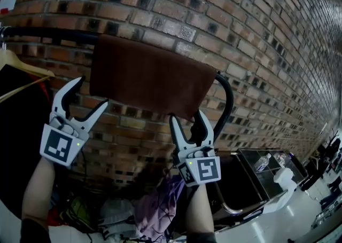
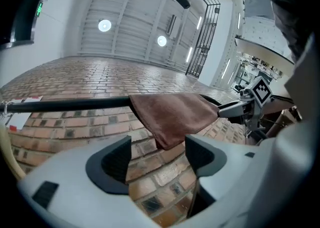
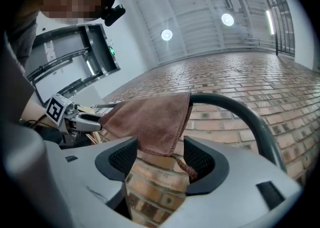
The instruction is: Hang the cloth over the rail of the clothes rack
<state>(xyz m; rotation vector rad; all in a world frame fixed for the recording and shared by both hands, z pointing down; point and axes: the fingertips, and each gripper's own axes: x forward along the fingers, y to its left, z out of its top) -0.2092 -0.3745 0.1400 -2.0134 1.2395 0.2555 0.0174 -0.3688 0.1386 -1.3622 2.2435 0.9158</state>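
A brown cloth [image 1: 152, 76] hangs draped over the black rail [image 1: 48, 32] of the clothes rack, in front of a brick wall. My left gripper [image 1: 92, 93] is open just below the cloth's lower left corner, with nothing between its fingers. My right gripper [image 1: 186, 116] is open under the cloth's lower right edge. In the right gripper view the cloth [image 3: 150, 122] dangles a corner between the spread jaws of the right gripper [image 3: 160, 159], and the pads do not press on it. In the left gripper view the cloth [image 2: 172, 114] hangs beyond the left gripper [image 2: 157, 159].
The rail bends downward at its right end [image 1: 228, 98]. A wooden hanger [image 1: 26, 68] with a dark garment hangs at the left. A heap of clothes [image 1: 155, 204] lies below. A dark cart [image 1: 256, 170] with bottles stands at lower right.
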